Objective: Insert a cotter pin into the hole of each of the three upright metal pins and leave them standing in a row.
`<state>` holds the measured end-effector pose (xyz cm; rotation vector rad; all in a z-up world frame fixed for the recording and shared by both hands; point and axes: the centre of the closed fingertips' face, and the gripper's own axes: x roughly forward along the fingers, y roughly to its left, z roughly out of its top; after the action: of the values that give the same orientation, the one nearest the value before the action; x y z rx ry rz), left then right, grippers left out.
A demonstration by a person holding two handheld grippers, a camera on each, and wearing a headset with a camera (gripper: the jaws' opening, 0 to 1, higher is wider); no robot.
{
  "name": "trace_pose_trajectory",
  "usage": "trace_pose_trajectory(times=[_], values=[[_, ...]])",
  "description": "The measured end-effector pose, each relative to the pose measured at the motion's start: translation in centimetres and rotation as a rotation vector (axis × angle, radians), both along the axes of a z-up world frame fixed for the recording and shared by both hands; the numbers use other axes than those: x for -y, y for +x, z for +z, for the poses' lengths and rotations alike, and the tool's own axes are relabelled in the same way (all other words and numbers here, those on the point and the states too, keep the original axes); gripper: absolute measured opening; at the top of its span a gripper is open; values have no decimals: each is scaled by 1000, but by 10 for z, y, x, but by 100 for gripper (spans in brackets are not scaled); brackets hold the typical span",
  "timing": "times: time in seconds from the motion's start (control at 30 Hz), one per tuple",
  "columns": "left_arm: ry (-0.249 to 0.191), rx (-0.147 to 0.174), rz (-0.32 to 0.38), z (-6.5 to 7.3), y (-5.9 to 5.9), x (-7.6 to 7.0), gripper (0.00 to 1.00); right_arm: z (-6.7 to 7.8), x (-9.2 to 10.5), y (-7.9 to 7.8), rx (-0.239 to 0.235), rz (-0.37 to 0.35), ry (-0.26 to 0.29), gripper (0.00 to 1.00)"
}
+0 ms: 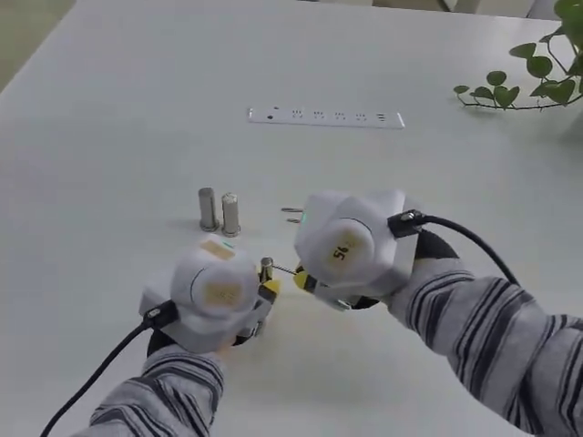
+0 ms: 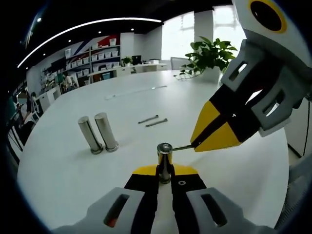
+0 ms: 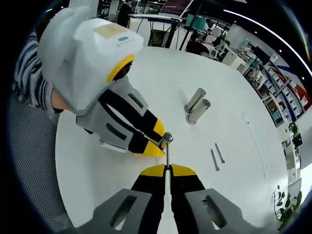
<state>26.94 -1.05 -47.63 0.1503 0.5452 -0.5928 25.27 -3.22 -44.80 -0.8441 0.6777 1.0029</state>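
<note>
My left gripper (image 2: 165, 171) is shut on an upright metal pin (image 2: 165, 157), held just above the table; the same pin (image 1: 266, 268) stands between the two grippers in the head view. My right gripper (image 3: 167, 167) is shut on a thin cotter pin (image 3: 167, 155), whose tip meets the head of the metal pin (image 3: 168, 137). The right gripper (image 2: 214, 131) enters the left gripper view from the right, the cotter pin (image 2: 181, 147) reaching the pin's top. Two more metal pins (image 1: 219, 211) stand upright side by side behind. Two loose cotter pins (image 1: 291, 215) lie beside them.
A white power strip (image 1: 325, 116) lies farther back on the white table (image 1: 118, 118). A leafy plant (image 1: 537, 77) hangs over the far right corner. Striped sleeves (image 1: 496, 332) reach in from the near edge.
</note>
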Motion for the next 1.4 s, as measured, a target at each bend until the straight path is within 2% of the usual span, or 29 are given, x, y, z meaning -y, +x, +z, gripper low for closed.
trace_pose_trajectory(times=[0.17,0.27,0.4,0.7,0.87,0.93,1.0,1.17,1.3,1.4], values=[[6,8,3,0,0,0,5,7,-4,-3,23,34,-12,0],[3,9,6,0,0,1,5,10,-7,0,56,66,-21,0],[2,8,12,-1,0,1,5,7,-13,1,46,65,-5,0],[-17,1,48,-2,1,0,5,7,-22,6,76,101,-12,0],[-20,3,71,-2,1,0,5,7,-25,4,109,159,-35,0],[-22,3,74,-2,1,0,5,8,-26,4,93,127,-3,2],[-22,3,77,-3,1,0,5,8,-25,0,74,129,2,7],[-14,7,85,-3,1,0,5,11,-19,-2,75,119,3,5],[-12,8,90,-3,0,0,5,10,-15,2,81,103,-2,3],[-14,6,94,-3,1,0,5,9,-16,5,72,84,16,0]])
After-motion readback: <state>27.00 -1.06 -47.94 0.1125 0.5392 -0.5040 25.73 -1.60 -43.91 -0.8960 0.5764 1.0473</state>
